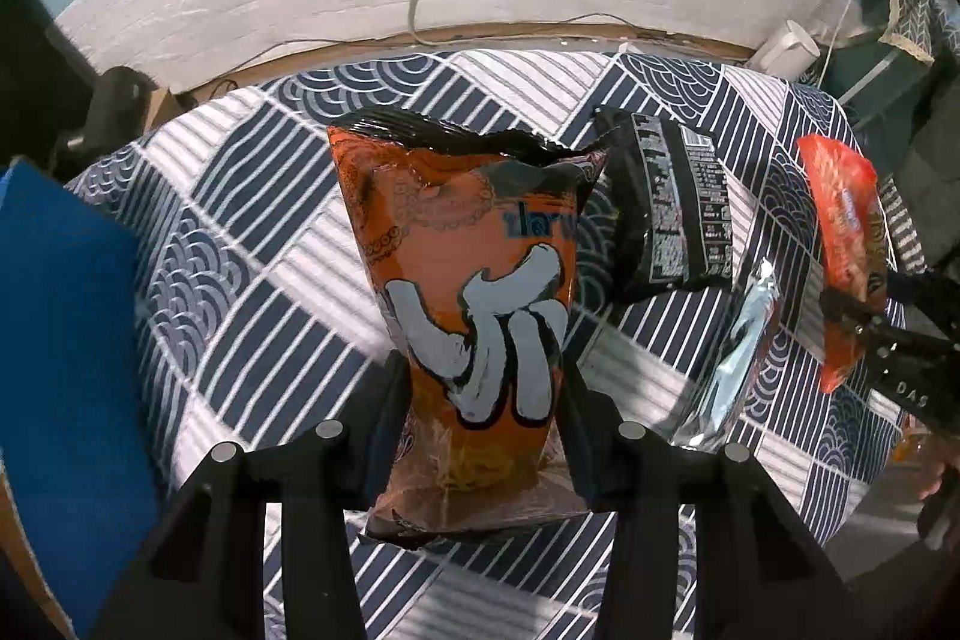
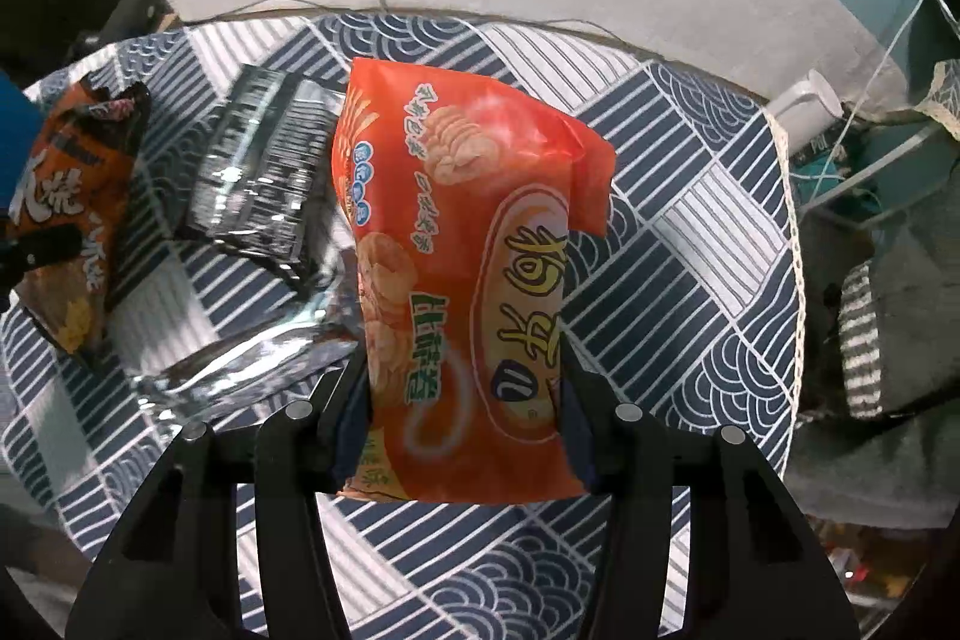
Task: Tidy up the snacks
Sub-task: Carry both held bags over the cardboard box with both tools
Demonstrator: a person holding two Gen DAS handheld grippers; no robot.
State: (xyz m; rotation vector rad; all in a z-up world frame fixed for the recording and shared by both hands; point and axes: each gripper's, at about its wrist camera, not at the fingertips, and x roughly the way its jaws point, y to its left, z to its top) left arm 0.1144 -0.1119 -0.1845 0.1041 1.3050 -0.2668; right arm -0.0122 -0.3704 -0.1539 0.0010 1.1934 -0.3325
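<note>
A: Let us start close. The left gripper (image 1: 480, 454) has its jaws pressed on the lower part of the orange bag with white characters (image 1: 474, 292). The right gripper (image 2: 459, 424) does the same with the red cracker bag (image 2: 468, 280). Both grips sit low, near the bottom seam.

B: Then what can go wrong?

A: I think the bags can slip. They are puffed and glossy, so the pads squeeze mostly air and smooth film. If a hand swings fast, the tall upper part may tip over and pull the bag out of the jaws. Too hard a squeeze is also a danger: the crackers inside could break.

B: And behind the grippers?

A: A silver foil packet (image 1: 729, 364) lies just beside both bags on the patterned tablecloth (image 1: 252, 244), and a black packet (image 1: 666, 208) lies a little farther. A bag carried low could sweep them along. At the left edge stands something blue (image 1: 60, 340); I cannot tell what it is.

B: How do the held bags look?

A: The orange one has a black, crumpled top edge, and some yellow snack is printed near its bottom. It stands nearly upright over the cloth. The red one shows round crackers and large yellow characters in an oval; its top corner is folded to the right.
</note>
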